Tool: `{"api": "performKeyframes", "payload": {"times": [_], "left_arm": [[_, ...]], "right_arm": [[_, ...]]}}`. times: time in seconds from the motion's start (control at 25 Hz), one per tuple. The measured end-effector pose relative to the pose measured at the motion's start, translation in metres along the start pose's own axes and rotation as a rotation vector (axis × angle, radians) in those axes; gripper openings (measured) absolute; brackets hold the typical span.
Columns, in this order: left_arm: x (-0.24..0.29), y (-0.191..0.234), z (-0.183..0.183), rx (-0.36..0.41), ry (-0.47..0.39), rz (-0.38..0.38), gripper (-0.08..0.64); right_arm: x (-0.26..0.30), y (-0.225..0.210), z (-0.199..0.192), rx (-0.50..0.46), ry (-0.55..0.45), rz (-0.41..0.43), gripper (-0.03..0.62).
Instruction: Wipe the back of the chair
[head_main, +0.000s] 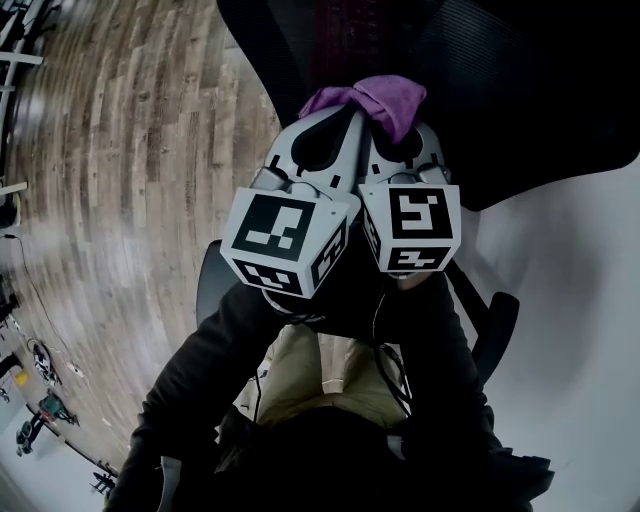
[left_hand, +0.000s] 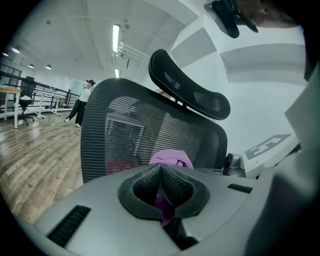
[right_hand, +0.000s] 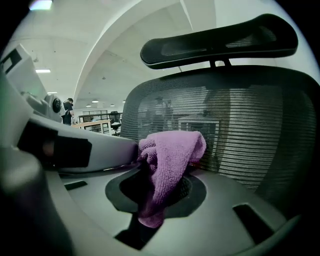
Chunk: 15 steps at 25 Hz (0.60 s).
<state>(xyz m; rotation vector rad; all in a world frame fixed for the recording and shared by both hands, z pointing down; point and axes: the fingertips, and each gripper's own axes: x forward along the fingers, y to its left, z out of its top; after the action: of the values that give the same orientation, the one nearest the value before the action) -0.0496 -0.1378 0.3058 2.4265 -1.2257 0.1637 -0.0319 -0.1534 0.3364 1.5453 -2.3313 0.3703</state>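
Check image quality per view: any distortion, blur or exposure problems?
Head view: fisheye curves the wooden plank floor; black mesh chair back is crushed to near black. Left gripper view: dark vignette, ceiling strip light blown out. Right gripper view: purple microfibre cloth sharp, edges vignetted.

— Was any text, brand or number read?
— None was found legible. Black-and-white square code patterns are borne on the left cube (head_main: 285, 240) and the right cube (head_main: 410, 228), at the centre of the head view. No letters or digits are formed.
— And in the gripper views?
— Nothing readable was noted.
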Motion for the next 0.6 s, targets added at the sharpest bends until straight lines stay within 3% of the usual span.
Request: {"api": "performKeyframes", "payload": {"times": [0.6], "left_arm": [[0.036, -0.075, -0.019, 0.049, 0.035, -0.074, 0.009]], "right_arm": [[-0.046, -0.067, -0.023, 0.051, -0.017, -0.065, 0.07]]}}
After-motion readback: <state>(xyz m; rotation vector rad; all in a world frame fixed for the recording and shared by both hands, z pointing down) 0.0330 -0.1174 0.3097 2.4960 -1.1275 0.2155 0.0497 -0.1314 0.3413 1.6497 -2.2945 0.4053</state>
